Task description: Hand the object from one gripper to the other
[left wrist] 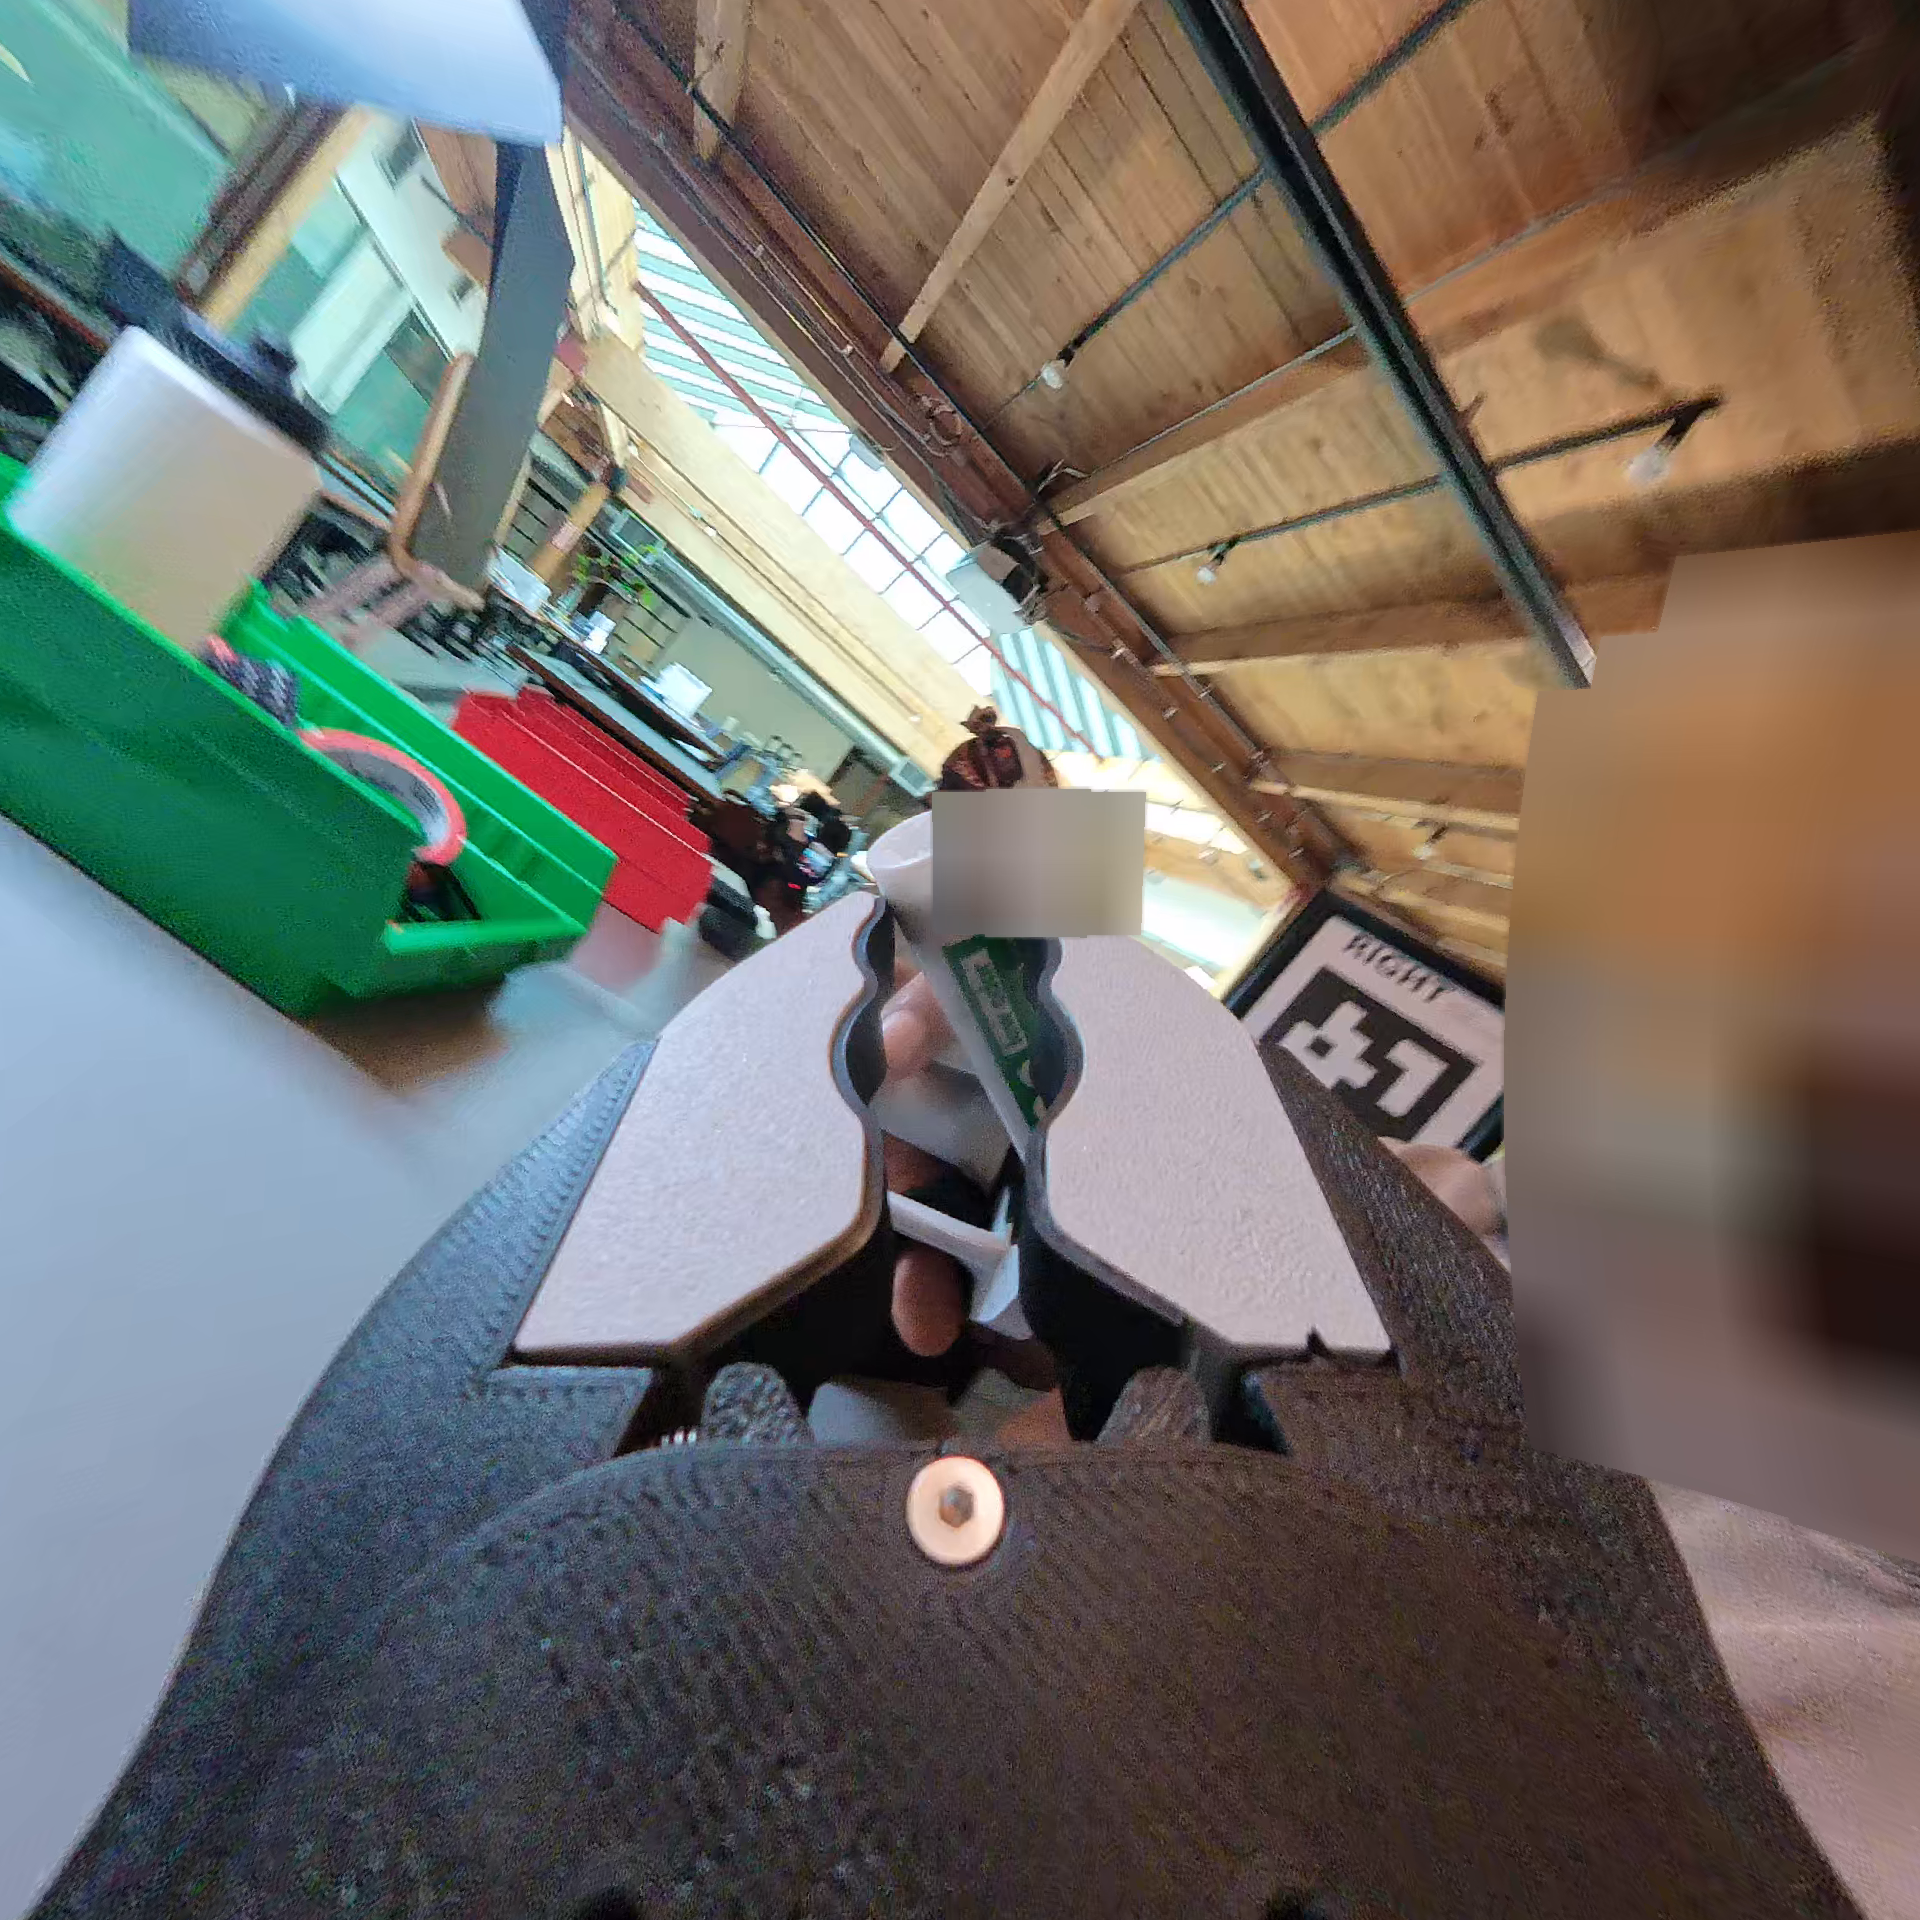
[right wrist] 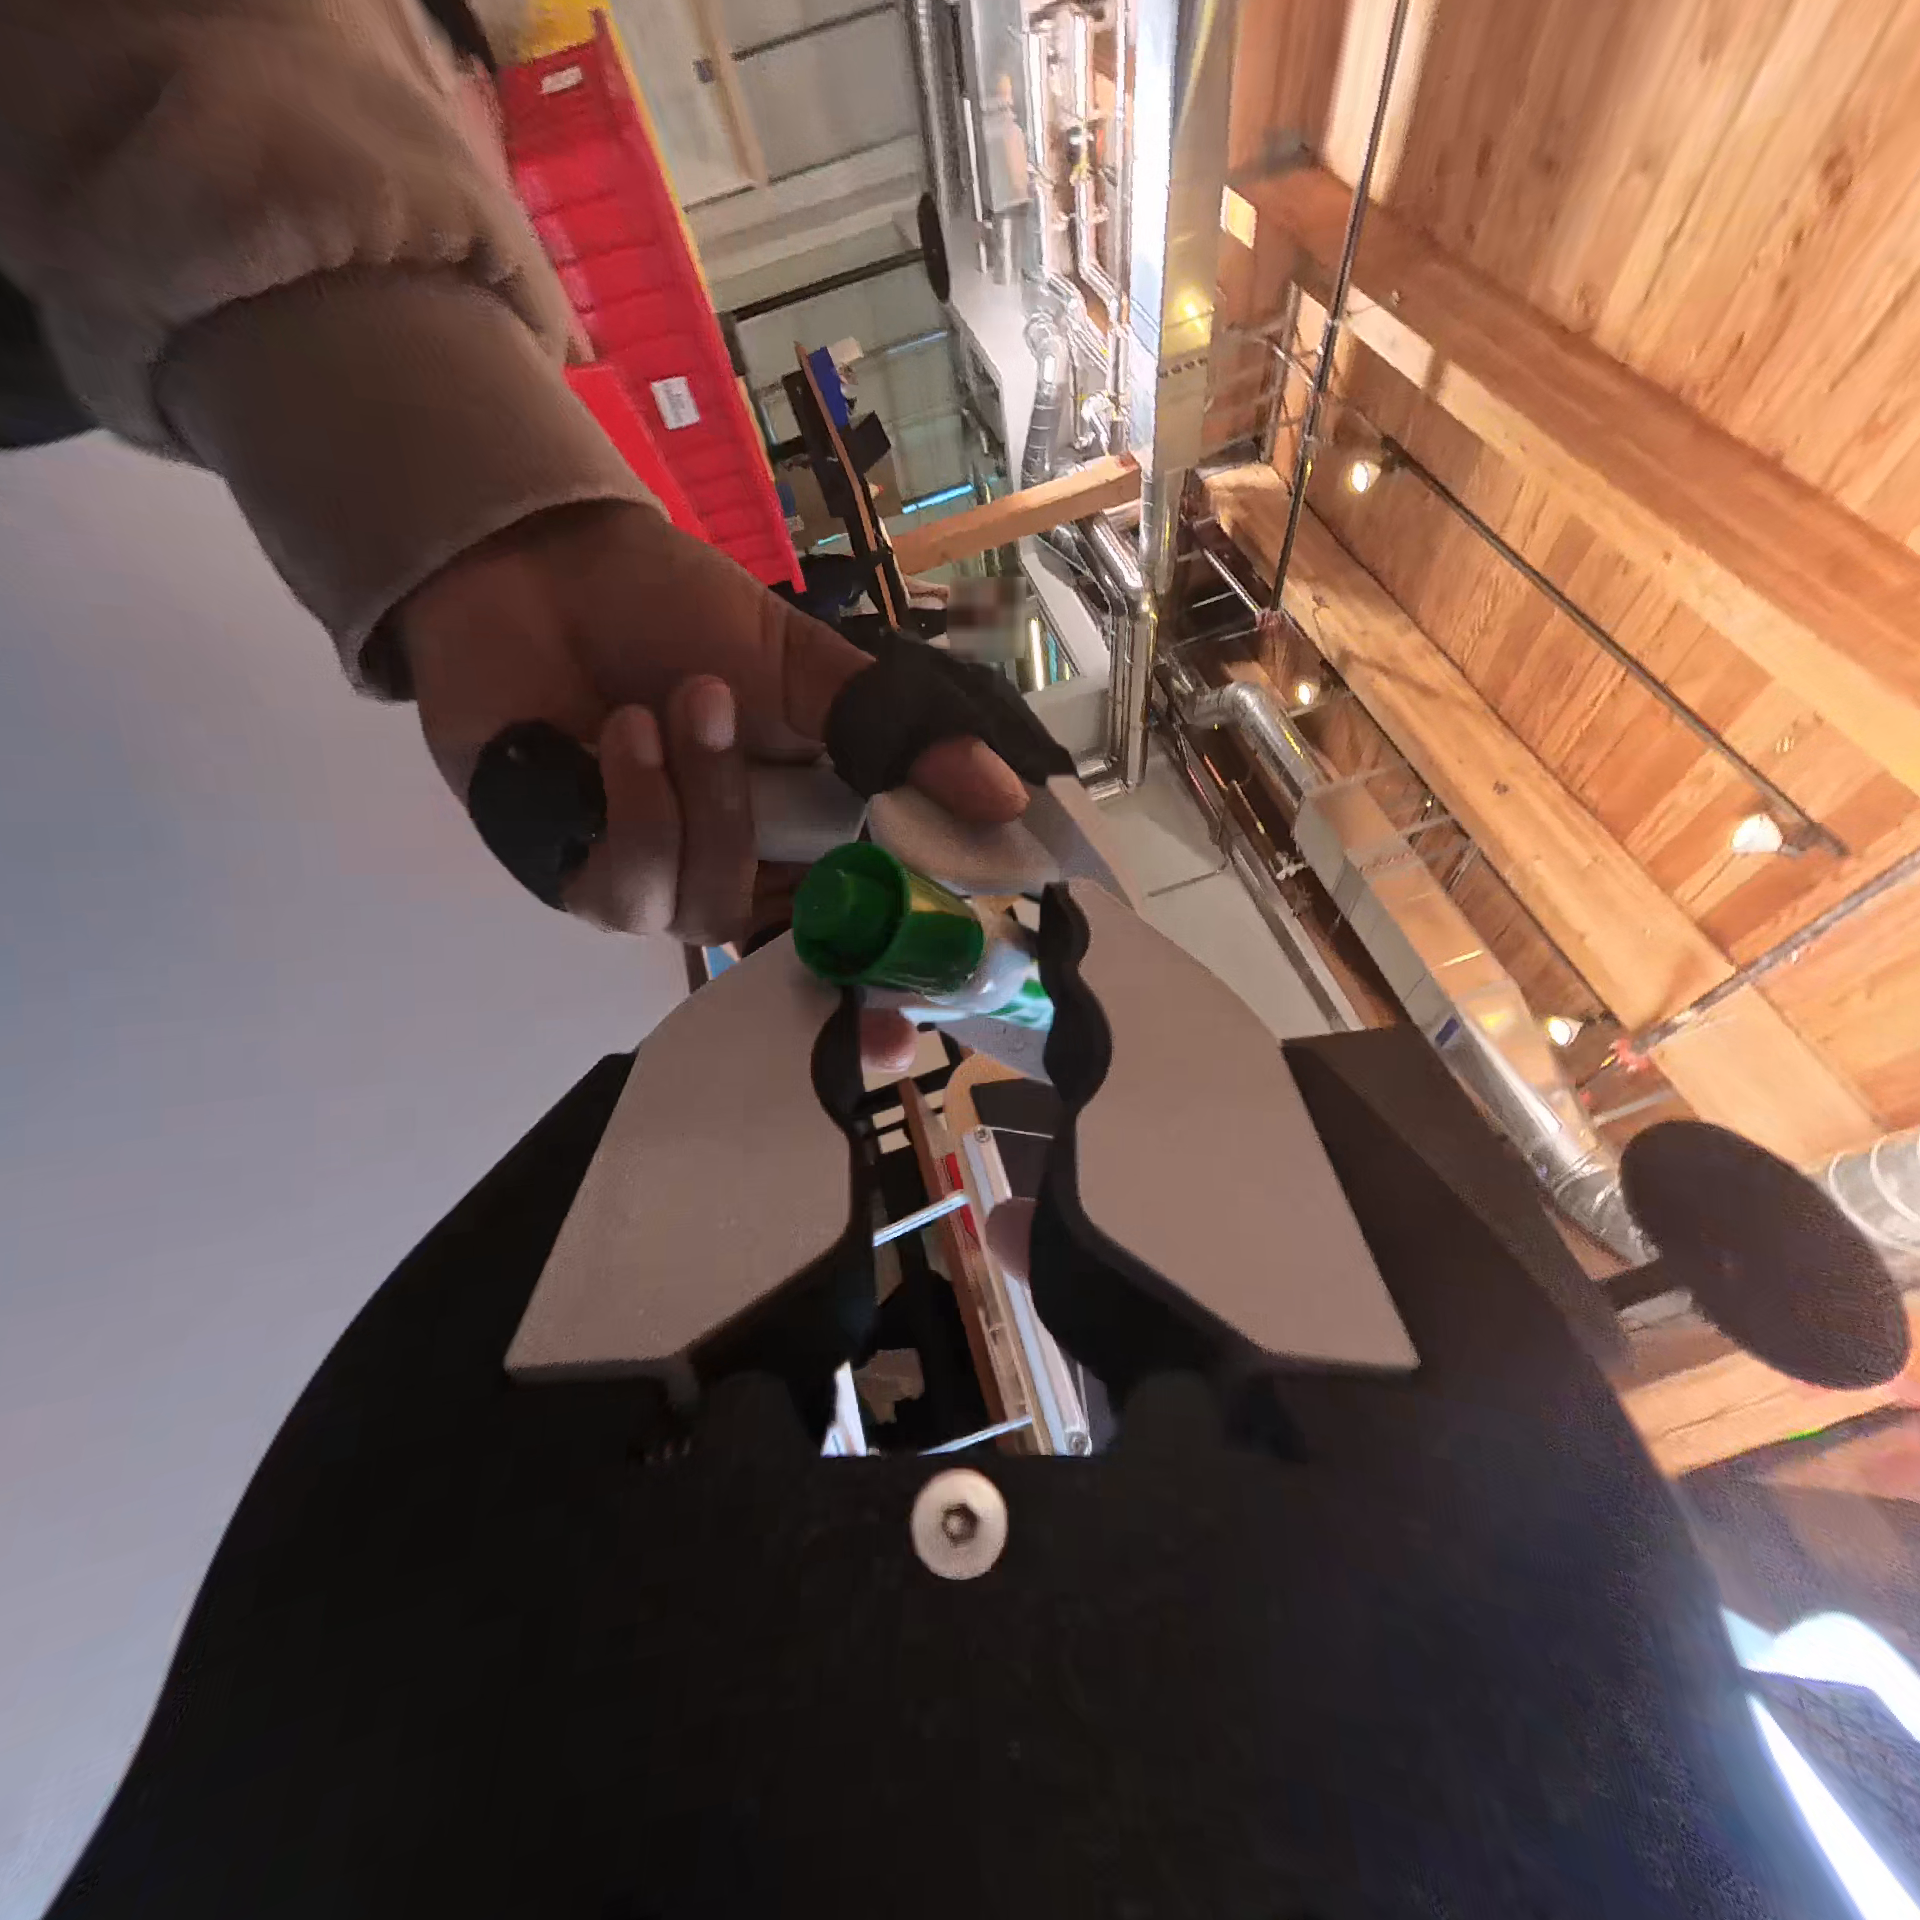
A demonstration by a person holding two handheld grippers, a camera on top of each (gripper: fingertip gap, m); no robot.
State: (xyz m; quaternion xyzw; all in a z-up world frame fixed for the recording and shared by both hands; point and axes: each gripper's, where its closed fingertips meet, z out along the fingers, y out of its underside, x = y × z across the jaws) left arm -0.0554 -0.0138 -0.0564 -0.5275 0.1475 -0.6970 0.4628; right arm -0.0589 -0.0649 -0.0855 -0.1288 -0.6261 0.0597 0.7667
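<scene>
Both fingers of the left gripper (left wrist: 961,1049) press on a white and green tube (left wrist: 982,1039), which runs lengthwise through the narrow gap between them. In the right wrist view, the right gripper (right wrist: 961,997) pinches the same tube (right wrist: 987,1003) near its green cap (right wrist: 878,930), so both grippers grasp it in mid-air. Just beyond, a hand (right wrist: 623,727) in a beige sleeve (right wrist: 312,343) holds the left gripper. Farther off lie green bins (left wrist: 239,790) and red bins (left wrist: 603,800), under a wooden ceiling (left wrist: 1403,312).

Black textured tongs (left wrist: 961,1049) with grey plates; beige sleeve (right wrist: 343,416).
</scene>
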